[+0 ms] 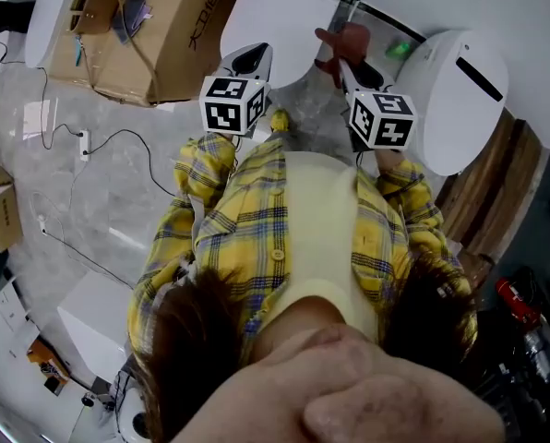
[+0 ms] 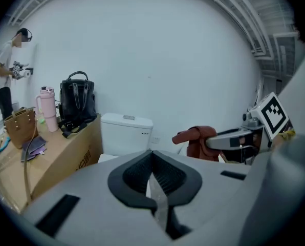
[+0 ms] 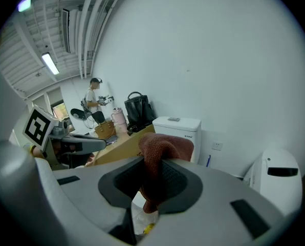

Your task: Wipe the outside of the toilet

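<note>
The white toilet [image 1: 275, 21] stands ahead of me against the wall; its tank [image 2: 126, 132] [image 3: 177, 129] shows in both gripper views. A brown cloth [image 1: 344, 40] [image 3: 160, 152] hangs folded from my right gripper [image 1: 341, 63] [image 3: 152, 183], which is shut on it. The cloth is in the air, short of the toilet and to its right. My left gripper [image 1: 249, 58] [image 2: 152, 181] is held level beside it, shut with nothing between its jaws. From the left gripper view the cloth [image 2: 196, 137] and the right gripper show at the right.
A cardboard box [image 1: 155, 26] left of the toilet carries a black backpack [image 2: 77, 99], a pink bottle [image 2: 47, 106] and a tan handbag [image 2: 19, 124]. A white rounded bin [image 1: 455, 90] stands at the right. Cables [image 1: 81, 141] lie on the floor. Another person [image 2: 4, 70] stands far left.
</note>
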Action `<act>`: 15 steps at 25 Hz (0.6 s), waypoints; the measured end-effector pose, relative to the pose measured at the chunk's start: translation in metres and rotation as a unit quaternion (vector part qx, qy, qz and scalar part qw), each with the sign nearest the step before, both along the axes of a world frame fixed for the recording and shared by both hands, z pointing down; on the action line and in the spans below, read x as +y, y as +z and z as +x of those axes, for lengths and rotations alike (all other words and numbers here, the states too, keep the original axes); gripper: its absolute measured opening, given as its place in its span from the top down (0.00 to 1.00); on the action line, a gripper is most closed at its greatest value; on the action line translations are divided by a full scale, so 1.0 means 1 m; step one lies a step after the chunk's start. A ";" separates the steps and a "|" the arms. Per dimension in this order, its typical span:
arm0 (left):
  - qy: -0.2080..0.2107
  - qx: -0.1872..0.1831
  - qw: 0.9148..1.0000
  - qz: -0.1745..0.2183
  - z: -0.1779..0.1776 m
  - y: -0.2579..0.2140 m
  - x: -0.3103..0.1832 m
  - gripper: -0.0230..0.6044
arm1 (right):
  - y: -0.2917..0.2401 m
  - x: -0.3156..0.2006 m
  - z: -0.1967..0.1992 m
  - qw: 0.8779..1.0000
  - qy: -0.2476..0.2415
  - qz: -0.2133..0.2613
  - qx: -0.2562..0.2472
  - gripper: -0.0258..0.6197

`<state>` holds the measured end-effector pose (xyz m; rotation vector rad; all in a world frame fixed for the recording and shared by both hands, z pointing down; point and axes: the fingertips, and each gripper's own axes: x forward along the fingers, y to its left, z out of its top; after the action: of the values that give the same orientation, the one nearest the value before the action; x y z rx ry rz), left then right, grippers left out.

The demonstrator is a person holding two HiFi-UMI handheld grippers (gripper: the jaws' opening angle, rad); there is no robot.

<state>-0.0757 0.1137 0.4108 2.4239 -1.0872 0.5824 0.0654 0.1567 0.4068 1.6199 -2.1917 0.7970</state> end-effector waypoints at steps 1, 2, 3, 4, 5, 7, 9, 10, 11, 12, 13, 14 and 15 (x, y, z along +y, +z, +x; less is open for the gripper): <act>0.003 -0.002 1.000 -0.001 -0.006 0.001 -0.005 0.95 | 0.000 -0.007 -0.007 1.000 -0.002 0.001 0.001 0.83; 0.005 -0.003 1.000 -0.001 -0.011 0.002 -0.008 0.95 | -0.001 -0.013 -0.014 1.000 -0.004 0.003 0.001 0.83; 0.007 -0.003 1.000 -0.002 -0.016 0.002 -0.012 0.95 | -0.002 -0.019 -0.021 1.000 -0.006 0.004 0.002 0.83; 0.008 -0.004 1.000 -0.002 -0.021 0.001 -0.016 0.95 | -0.003 -0.025 -0.026 1.000 -0.008 0.006 0.003 0.83; 0.009 -0.005 1.000 -0.002 -0.025 0.001 -0.019 0.95 | -0.004 -0.031 -0.032 1.000 -0.010 0.008 0.003 0.83; 0.010 -0.008 1.000 0.000 -0.034 0.001 -0.028 0.95 | -0.006 -0.043 -0.042 1.000 -0.012 0.011 0.004 0.83; 0.008 -0.009 1.000 -0.002 -0.041 0.003 -0.035 0.95 | -0.008 -0.055 -0.051 1.000 -0.013 0.014 0.003 0.83; 0.006 -0.007 1.000 -0.004 -0.043 0.004 -0.037 0.95 | -0.008 -0.060 -0.055 1.000 -0.016 0.015 0.004 0.83; 0.004 -0.005 1.000 -0.006 -0.045 0.006 -0.039 0.95 | -0.009 -0.066 -0.059 1.000 -0.019 0.017 0.005 0.83; 0.001 -0.003 1.000 -0.009 -0.046 0.007 -0.040 0.95 | -0.010 -0.072 -0.061 1.000 -0.023 0.019 0.007 0.83; -0.002 -0.003 1.000 -0.011 -0.046 0.009 -0.043 0.95 | -0.010 -0.078 -0.062 0.999 -0.027 0.021 0.008 0.83; -0.005 -0.004 1.000 -0.011 -0.046 0.010 -0.046 0.95 | -0.011 -0.086 -0.063 0.999 -0.031 0.024 0.009 0.83; -0.010 -0.005 1.000 -0.010 -0.045 0.011 -0.050 0.95 | -0.011 -0.095 -0.063 0.999 -0.034 0.027 0.011 0.83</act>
<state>-0.1212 0.0639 0.4220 2.3924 -1.1021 0.5979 0.0028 0.0621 0.3956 1.5617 -2.2596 0.7037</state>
